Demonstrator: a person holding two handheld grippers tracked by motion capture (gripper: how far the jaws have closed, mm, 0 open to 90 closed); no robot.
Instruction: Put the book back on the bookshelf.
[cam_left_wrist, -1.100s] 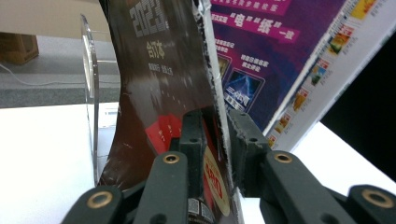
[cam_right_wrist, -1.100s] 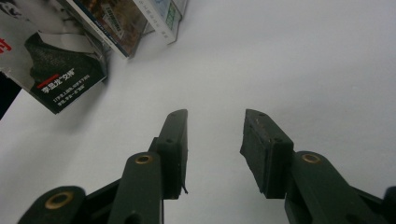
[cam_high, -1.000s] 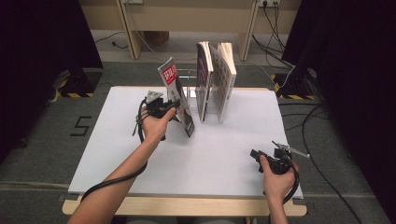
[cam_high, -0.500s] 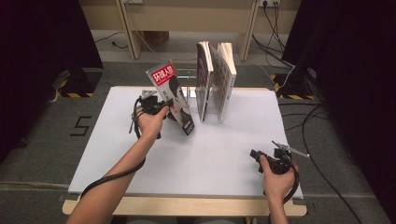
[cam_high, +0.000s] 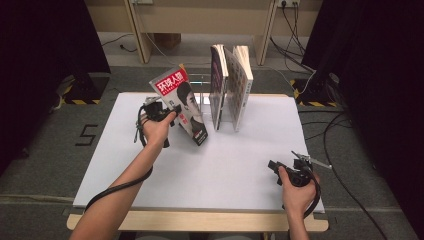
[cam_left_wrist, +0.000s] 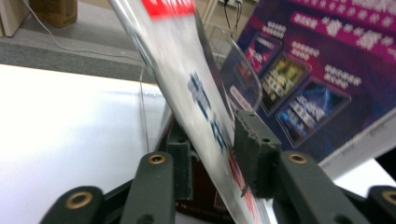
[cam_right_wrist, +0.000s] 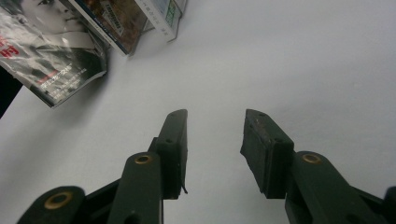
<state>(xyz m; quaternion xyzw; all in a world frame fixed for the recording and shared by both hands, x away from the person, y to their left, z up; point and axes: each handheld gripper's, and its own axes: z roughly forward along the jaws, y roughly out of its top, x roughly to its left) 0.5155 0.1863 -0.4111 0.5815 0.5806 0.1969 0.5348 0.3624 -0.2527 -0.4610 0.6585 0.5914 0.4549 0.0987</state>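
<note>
The magazine (cam_high: 181, 104) with the red masthead stands tilted on the white desk (cam_high: 150, 165) in the high view, its lower corner on the surface just left of the upright books (cam_high: 230, 87) in the clear stand. My left gripper (cam_high: 167, 111) sits at its left edge. I judge the step in hand to be letting go of the magazine after leaning it toward the row. My right gripper (cam_high: 280, 167) rests on the desk near the front right corner, well apart from everything. Beyond the desk I see grey floor, wooden table legs, cables, and dark curtains on both sides.

In the left gripper view the magazine (cam_left_wrist: 196, 107) runs slanted between the two jaws, which have just been opening. The right pad (cam_left_wrist: 250, 149) seems to still brush the cover, while the left one stands off, so I read no grip. A clear plastic divider (cam_left_wrist: 243, 79) and a purple book cover (cam_left_wrist: 317, 70) lie behind. Next I must watch whether the magazine stays up before drawing back.

In the right gripper view the jaws stand apart over bare desk (cam_right_wrist: 289, 60) with nothing between them, and the magazine (cam_right_wrist: 51, 60) lies far off at upper left.
</note>
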